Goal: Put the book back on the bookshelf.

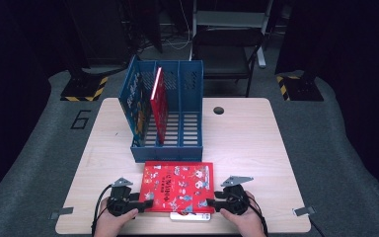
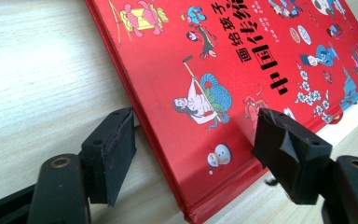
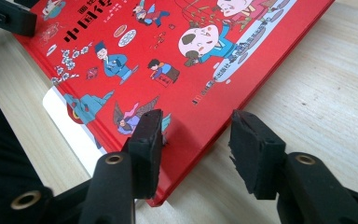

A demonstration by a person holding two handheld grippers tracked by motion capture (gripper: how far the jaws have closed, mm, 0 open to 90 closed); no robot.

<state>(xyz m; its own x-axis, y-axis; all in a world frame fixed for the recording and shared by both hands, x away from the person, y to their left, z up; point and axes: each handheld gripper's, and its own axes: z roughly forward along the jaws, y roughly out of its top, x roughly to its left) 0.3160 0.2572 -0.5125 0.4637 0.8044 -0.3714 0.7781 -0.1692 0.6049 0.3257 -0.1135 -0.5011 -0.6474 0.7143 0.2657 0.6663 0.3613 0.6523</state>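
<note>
A red picture book [image 1: 177, 185] lies flat near the table's front edge, on top of a white flat thing [image 1: 190, 216] that sticks out below it. My left gripper [image 1: 143, 197] is open at the book's near left corner. In the left gripper view one jaw is over the cover [image 2: 223, 56] and the other over bare wood, so the left gripper [image 2: 196, 149] straddles the book's edge. My right gripper [image 1: 209, 201] is open at the near right corner. There the right gripper [image 3: 193, 144] straddles the edge of the book [image 3: 177, 56] the same way.
A blue three-slot file rack [image 1: 165, 153] stands just behind the book, holding an upright blue book [image 1: 134, 101] and a red book [image 1: 159, 101]. The wooden table [image 1: 242, 138] has a cable hole [image 1: 219, 110]. A dark chair [image 1: 227, 49] stands beyond the far edge.
</note>
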